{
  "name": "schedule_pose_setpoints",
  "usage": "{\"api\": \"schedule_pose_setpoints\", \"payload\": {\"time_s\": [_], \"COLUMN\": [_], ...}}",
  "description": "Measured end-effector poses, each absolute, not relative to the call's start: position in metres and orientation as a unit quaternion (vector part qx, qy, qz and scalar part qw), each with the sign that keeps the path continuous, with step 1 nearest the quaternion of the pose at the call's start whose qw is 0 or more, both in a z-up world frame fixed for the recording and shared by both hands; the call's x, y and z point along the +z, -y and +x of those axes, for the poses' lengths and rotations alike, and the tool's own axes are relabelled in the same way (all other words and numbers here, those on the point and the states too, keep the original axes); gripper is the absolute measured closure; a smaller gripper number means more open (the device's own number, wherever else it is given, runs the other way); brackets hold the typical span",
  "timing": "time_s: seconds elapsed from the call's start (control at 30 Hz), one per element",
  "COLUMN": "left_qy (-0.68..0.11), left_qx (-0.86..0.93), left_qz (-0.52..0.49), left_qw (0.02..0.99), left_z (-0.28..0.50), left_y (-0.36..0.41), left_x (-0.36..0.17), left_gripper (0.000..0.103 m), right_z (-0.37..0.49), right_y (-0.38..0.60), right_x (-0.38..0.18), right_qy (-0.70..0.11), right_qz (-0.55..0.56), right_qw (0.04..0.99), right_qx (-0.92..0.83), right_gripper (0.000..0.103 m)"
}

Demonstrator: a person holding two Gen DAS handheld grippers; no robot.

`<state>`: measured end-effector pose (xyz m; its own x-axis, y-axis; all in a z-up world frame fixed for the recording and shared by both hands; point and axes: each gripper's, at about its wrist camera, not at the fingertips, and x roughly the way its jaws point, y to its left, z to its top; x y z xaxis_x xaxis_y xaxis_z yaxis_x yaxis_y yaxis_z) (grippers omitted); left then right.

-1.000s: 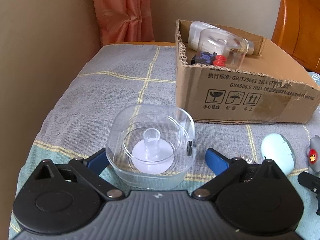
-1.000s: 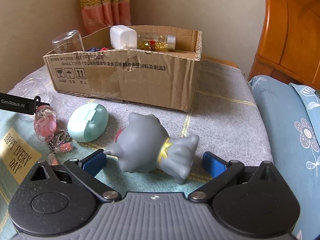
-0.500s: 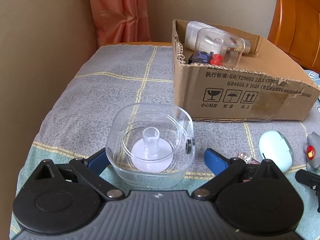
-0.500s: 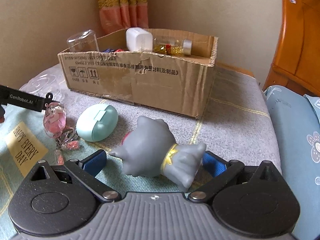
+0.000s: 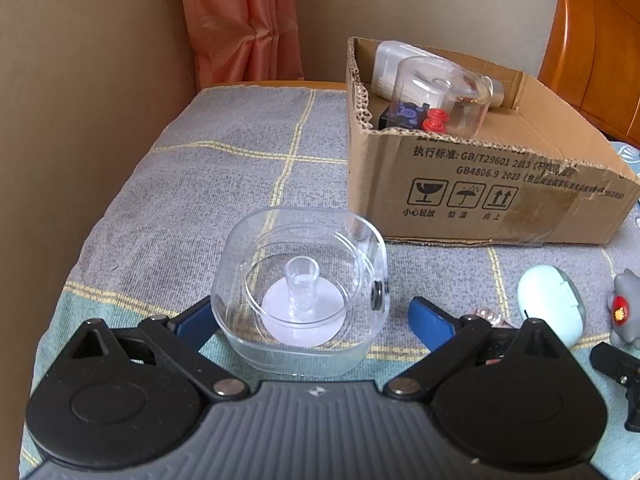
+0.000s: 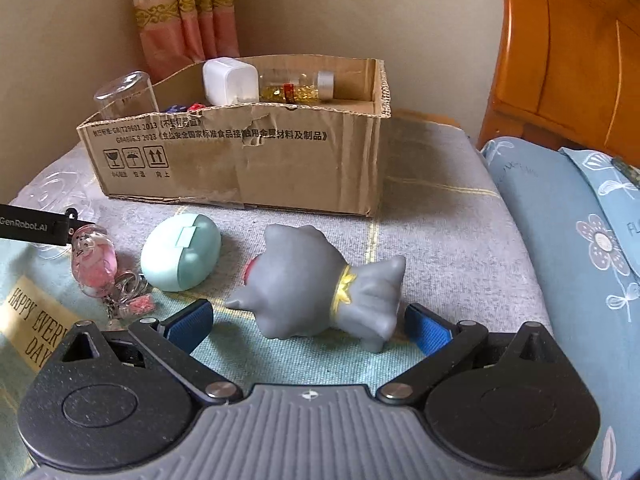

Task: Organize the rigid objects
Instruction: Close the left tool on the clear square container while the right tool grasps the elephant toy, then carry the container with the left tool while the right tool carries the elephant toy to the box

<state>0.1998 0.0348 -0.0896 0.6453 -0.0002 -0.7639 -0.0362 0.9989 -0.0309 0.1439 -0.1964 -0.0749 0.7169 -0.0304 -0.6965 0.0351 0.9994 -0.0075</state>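
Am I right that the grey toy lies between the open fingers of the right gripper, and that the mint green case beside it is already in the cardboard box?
Not quite: the right wrist view shows the mint green case on the cloth in front of the cardboard box, not inside. The grey toy does lie between the right gripper's open fingers.

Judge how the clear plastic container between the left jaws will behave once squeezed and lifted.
The clear plastic container looks thin-walled and empty apart from a small spindle, so probably light. Its glossy, rounded sides may slip in the left gripper, whose jaws stand wide. It sits flat on the cloth, so it should slide rather than roll or tip if nudged.
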Motion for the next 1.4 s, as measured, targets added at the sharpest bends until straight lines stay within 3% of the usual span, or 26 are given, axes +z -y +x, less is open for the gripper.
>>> {"api": "schedule_pose_setpoints", "payload": {"time_s": [0.07,0.33,0.97,1.4], "left_qy": [-0.421,-0.42,-0.438,-0.414], "left_qx": [0.007,-0.002,-0.086,-0.17], "left_qz": [-0.025,-0.008,0.066,0.098], "left_qw": [0.907,0.908,0.892,0.889], "left_z": [0.2,0.201,0.195,0.199], "left_y": [-0.036,-0.039,-0.046,-0.027], "left_x": [-0.089,-0.084,-0.046,0.036], "left_gripper": [0.005,0.027,0.028,0.028], "right_z": [0.144,0.148,0.146,0.151], "right_y": [0.196,0.195,0.218,0.225], "right_x": [-0.073,-0.068,-0.041,0.018], "right_qy": [-0.373,-0.382,-0.398,-0.373], "right_qz": [0.004,-0.006,-0.032,-0.034], "right_qw": [0.928,0.924,0.915,0.92], "right_qx": [-0.023,-0.024,0.056,0.116], "right_gripper": [0.001,0.019,0.024,0.025]}}
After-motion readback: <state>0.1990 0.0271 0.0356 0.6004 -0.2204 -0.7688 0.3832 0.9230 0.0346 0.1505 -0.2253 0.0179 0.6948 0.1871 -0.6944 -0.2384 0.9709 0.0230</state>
